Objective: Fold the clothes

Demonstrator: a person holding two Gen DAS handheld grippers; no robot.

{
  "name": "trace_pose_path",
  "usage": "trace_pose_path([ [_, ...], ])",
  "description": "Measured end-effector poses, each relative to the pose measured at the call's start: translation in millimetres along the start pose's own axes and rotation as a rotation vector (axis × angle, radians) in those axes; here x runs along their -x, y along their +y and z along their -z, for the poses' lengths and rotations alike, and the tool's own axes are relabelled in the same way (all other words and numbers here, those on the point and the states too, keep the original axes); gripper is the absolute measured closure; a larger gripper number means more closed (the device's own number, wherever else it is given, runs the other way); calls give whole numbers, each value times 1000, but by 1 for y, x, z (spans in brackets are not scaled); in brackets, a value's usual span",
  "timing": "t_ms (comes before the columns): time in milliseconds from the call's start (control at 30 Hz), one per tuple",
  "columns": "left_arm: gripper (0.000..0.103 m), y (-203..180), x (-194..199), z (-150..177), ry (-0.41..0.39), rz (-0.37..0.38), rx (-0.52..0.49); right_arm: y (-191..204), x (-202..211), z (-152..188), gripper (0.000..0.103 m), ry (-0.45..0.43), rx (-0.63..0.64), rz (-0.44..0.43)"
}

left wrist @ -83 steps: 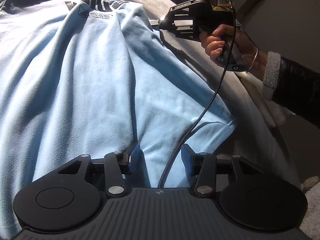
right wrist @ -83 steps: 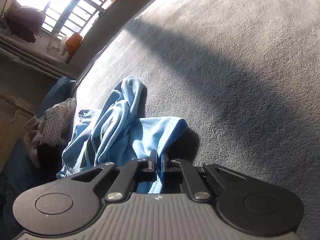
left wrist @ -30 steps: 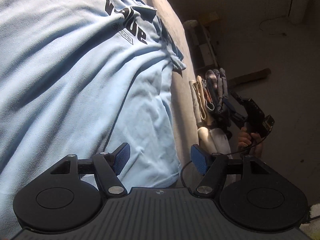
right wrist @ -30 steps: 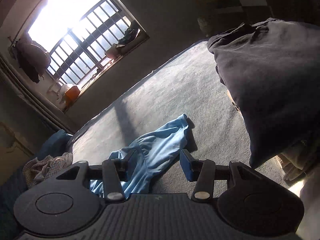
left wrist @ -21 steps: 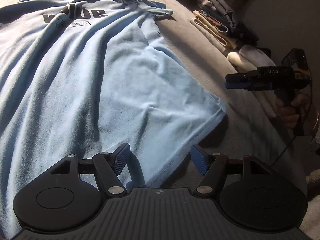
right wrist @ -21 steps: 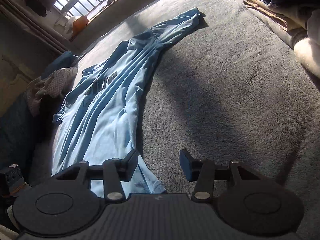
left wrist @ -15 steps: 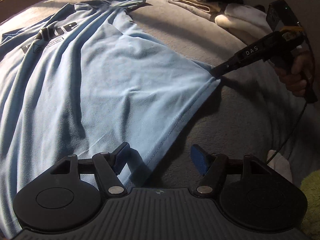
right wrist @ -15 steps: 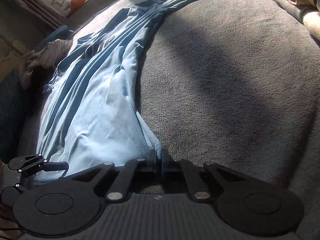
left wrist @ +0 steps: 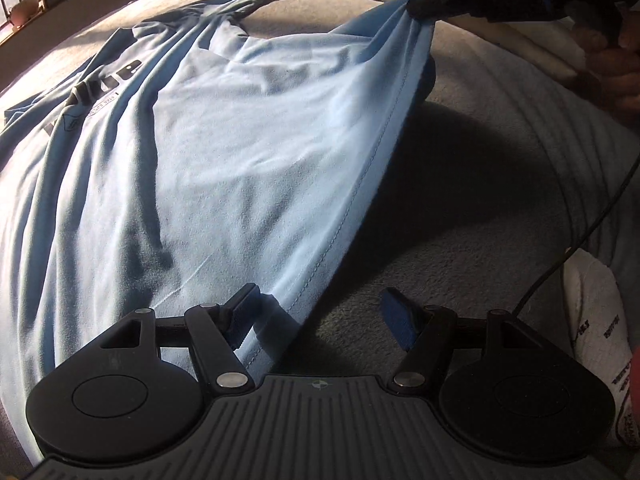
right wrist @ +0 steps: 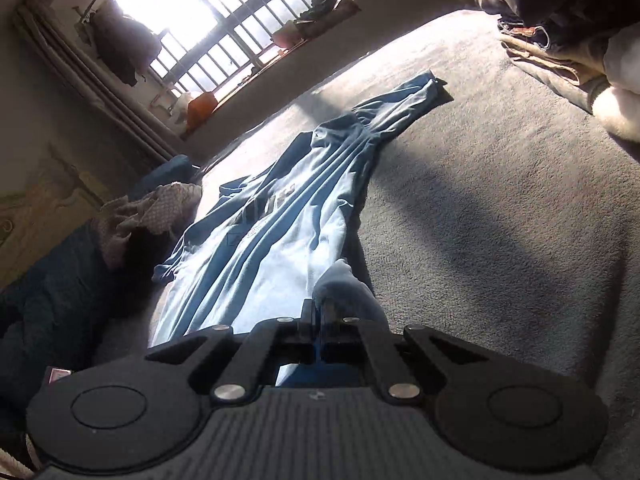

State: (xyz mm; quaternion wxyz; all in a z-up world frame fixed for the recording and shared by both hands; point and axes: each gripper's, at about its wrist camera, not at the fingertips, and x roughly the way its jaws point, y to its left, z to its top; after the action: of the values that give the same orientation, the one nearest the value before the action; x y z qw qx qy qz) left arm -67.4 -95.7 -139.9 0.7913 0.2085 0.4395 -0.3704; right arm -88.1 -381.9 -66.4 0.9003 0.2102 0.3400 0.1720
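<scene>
The light blue T-shirt (left wrist: 208,152) lies spread on the grey blanket (right wrist: 500,208), its hem corner lifted and pinched in the closed right gripper (right wrist: 319,312), while the left gripper (left wrist: 320,316) hangs wide open over the hem's other end, gripping nothing.

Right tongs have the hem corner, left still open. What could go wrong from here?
1. Right tongs pinch only the corner of the shirt; a hard pull may slip it out.
2. Left tongs are open with the hem between the fingers; lifting one-sided would likely bunch the shirt further.
3. The cable hangs near the left tongs and might snag.
</scene>
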Motion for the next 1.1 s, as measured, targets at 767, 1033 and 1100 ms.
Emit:
trace_pose_path([
  [767,34,7,-2,5,-31,39,20,27,-39,2,78,62,164,26],
  [1033,34,5,-2,7,-34,34,15,99,-78,55,78,158,723,147],
  [1100,34,5,-2,7,-34,33,14,107,-88,67,76,173,841,175],
])
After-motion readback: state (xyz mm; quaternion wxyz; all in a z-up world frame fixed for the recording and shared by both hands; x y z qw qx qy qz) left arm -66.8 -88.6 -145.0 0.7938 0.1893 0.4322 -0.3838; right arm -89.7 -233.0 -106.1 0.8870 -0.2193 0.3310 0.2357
